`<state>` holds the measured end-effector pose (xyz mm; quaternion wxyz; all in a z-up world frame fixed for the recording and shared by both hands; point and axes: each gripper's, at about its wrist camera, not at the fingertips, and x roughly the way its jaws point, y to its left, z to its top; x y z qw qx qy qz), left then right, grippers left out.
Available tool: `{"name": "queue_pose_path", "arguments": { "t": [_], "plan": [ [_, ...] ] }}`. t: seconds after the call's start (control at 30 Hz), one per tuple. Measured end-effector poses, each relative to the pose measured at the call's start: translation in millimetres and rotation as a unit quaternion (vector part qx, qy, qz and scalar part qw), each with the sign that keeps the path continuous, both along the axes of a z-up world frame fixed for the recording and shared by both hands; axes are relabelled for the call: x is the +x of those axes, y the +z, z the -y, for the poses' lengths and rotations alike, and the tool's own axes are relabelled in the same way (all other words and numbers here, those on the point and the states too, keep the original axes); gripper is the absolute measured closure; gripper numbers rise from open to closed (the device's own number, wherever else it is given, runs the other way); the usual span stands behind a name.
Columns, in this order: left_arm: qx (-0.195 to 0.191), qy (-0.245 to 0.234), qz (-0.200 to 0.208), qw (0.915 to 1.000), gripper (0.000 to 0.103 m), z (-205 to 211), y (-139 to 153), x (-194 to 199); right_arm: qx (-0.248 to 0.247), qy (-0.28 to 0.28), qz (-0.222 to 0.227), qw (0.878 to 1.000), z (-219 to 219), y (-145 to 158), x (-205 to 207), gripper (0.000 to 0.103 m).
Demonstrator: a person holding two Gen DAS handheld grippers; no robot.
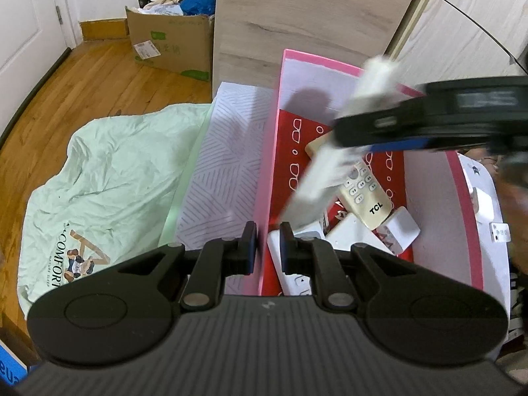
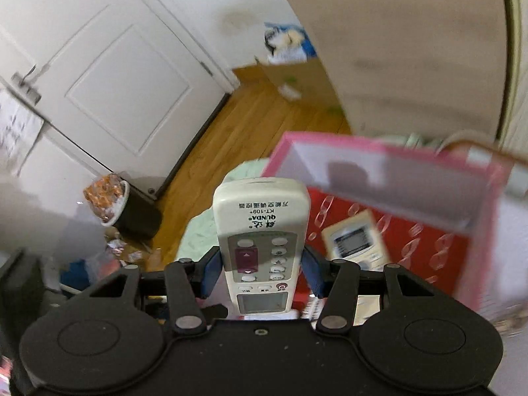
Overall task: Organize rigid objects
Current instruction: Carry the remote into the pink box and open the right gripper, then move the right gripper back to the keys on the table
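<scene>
Above the pink box (image 1: 274, 151), the white QUNDA remote (image 2: 260, 231) is being gripped at its sides by the right gripper (image 2: 260, 272), long axis running forward along the fingers, display end toward the camera. A TCL remote (image 1: 364, 194) is lying in the box. The left gripper (image 1: 268, 247) is being held narrowly open over the box's left wall, empty.

The wooden floor (image 1: 99, 76) carries a crumpled pale green sheet (image 1: 109, 171), a cardboard box (image 1: 171, 43) near the white wall, and a black bin (image 2: 138, 214) by the door. A pink-rimmed box (image 1: 269, 178) adjoins the sheet.
</scene>
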<state>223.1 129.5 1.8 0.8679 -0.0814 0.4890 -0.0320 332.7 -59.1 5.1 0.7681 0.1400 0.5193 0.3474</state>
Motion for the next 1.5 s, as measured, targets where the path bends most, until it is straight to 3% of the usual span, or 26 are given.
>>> {"name": "queue_pose_path", "arguments": {
  "t": [0.13,0.27,0.4,0.53,0.7,0.73,0.77,0.87,1.0,1.1,1.17,1.2,1.3,1.37,1.5],
  "plan": [
    [-0.017,0.022,0.003,0.9996,0.092,-5,0,-4,0.018,-0.036,-0.047,0.998,-6,-27,22,0.045],
    [0.005,0.011,0.008,0.9999,0.092,2,-1,-6,0.016,-0.061,-0.078,0.995,-9,-38,28,0.045],
    [0.008,0.008,-0.002,0.9999,0.092,2,-6,-5,0.000,-0.088,-0.095,0.992,-5,-42,26,0.044],
    [0.015,0.005,-0.003,0.9999,0.092,4,-6,-3,0.029,-0.077,-0.096,0.992,7,-28,24,0.042],
    [0.023,0.012,0.001,0.9997,0.092,6,-6,-4,0.012,-0.052,0.010,0.999,23,27,1,0.042],
    [0.014,0.023,0.000,0.9996,0.093,3,-7,-4,-0.004,-0.049,0.041,0.998,27,39,-7,0.037],
    [0.007,0.028,-0.001,0.9996,0.093,0,-7,-3,-0.024,-0.049,0.064,0.996,29,48,-13,0.030],
    [0.002,0.033,-0.003,0.9994,0.096,-4,-8,-3,-0.085,-0.067,0.130,0.986,43,73,-37,0.029],
    [0.008,0.029,0.003,0.9995,0.096,-2,-3,-4,-0.100,-0.069,0.175,0.977,72,96,-59,0.029],
    [0.014,0.024,0.003,0.9996,0.096,0,-3,-4,-0.134,-0.056,0.245,0.959,85,101,-81,0.023],
    [0.016,0.019,0.002,0.9997,0.096,1,-2,-4,-0.152,-0.052,0.318,0.934,95,97,-99,0.008],
    [0.015,0.017,0.002,0.9997,0.096,0,-2,-4,-0.163,-0.056,0.341,0.924,98,94,-104,0.007],
    [0.012,0.016,0.002,0.9998,0.096,-1,-2,-5,-0.194,-0.084,0.355,0.911,119,79,-108,0.007],
    [0.010,0.015,0.002,0.9998,0.096,-1,-1,-5,-0.183,-0.113,0.328,0.920,138,62,-105,0.007],
    [0.009,0.014,0.004,0.9999,0.096,-1,0,-5,-0.153,-0.146,0.188,0.959,163,26,-79,0.008]
  ]
}}
